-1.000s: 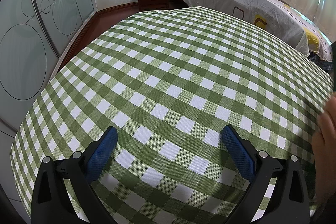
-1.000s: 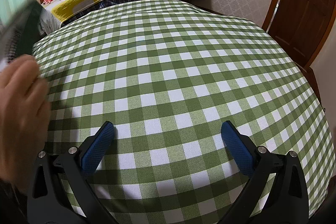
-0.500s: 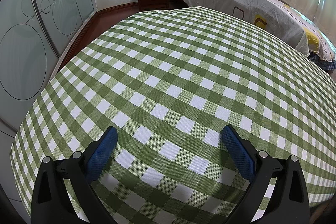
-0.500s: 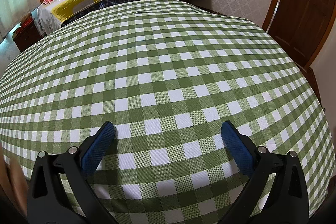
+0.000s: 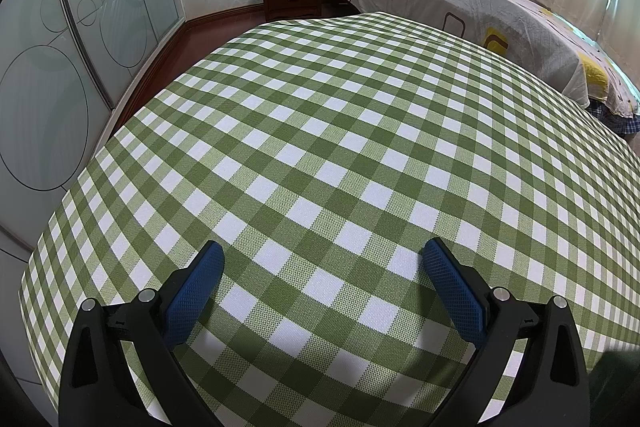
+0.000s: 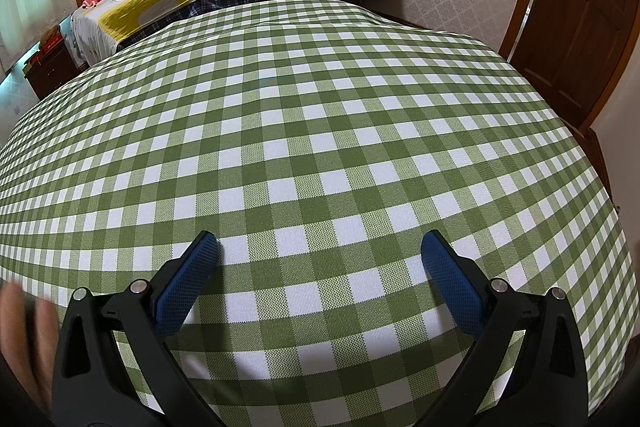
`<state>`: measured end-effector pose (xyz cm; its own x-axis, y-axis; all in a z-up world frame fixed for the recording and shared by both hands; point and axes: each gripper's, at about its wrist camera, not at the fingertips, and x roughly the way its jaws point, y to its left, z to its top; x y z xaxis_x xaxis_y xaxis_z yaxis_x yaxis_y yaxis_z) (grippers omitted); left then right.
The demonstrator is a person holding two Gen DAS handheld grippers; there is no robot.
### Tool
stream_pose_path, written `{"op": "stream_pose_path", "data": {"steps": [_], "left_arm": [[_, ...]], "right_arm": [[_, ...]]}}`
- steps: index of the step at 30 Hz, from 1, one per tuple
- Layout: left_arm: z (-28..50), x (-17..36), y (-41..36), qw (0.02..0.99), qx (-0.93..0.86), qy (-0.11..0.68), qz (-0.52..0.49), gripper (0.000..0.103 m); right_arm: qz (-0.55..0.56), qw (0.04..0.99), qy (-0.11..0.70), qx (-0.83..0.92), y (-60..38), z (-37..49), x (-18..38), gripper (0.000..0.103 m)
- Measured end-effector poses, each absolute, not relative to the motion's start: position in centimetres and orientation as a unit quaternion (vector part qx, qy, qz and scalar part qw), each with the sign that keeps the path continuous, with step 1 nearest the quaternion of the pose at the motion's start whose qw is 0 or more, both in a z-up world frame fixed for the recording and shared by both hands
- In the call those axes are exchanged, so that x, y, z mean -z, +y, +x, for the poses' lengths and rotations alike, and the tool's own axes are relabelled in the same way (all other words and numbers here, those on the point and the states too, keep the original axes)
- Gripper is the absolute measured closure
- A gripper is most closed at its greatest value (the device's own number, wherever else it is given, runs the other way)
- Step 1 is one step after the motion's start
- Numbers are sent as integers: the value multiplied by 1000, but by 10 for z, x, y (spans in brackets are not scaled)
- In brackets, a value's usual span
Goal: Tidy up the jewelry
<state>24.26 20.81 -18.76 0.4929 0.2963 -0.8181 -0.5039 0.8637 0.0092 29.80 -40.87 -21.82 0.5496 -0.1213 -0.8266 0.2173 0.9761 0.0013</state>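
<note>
While both views show only green checked cloth on the worktop [image 5: 320, 115], no jewelry is in sight, so where it lies cannot be told. Your left gripper [image 5: 323, 257] and right gripper [image 6: 320, 247] hang spread wide and empty over it. A blurred hand [image 6: 24, 339] sits at the right view's left edge; wait until pieces appear before you reach.

Left tool [image 5: 323, 253] spread wide, right tool [image 6: 319, 245] spread wide, blurred hand [image 6: 24, 343] at right view's lower-left edge
</note>
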Motion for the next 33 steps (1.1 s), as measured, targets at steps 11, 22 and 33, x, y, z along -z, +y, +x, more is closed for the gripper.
{"op": "stream_pose_path", "data": {"steps": [11,22,33], "left_arm": [[242,188,208,856,-234,446,-116,5],[243,189,208,856,-234,445,-117,5],[242,187,207,856,-234,445,-117,5]], "right_arm": [[52,879,465,95,-409,298,218,4],[52,879,465,95,-408,299,220,4],[52,879,465,95,-408,300,220,4]]}}
